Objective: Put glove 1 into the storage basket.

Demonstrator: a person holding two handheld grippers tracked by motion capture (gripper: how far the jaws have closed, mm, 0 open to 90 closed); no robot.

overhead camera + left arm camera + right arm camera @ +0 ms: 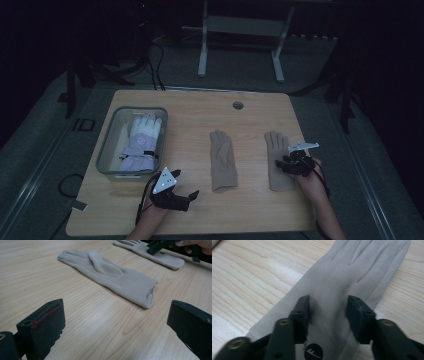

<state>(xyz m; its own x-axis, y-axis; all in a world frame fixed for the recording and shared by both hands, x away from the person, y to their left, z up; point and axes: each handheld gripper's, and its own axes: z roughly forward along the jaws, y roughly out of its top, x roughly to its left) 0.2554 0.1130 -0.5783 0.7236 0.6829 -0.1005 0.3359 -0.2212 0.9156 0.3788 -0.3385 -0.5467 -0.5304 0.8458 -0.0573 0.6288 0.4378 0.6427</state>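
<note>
The table (200, 107) carried a grey bin (107, 145) near its left edge, with a lilac-and-white glove (142, 140) lying inside. Two beige gloves lay flat toward the middle and right: the left beige glove (221, 160) and the right beige glove (276, 150). The right gripper view showed the right hand-held gripper (328, 312) partly open over the right glove's palm, above a round logo (313, 352). The left hand-held gripper (187, 196) sat wide open near the front edge, bare wood between it and the left glove's cuff.
</note>
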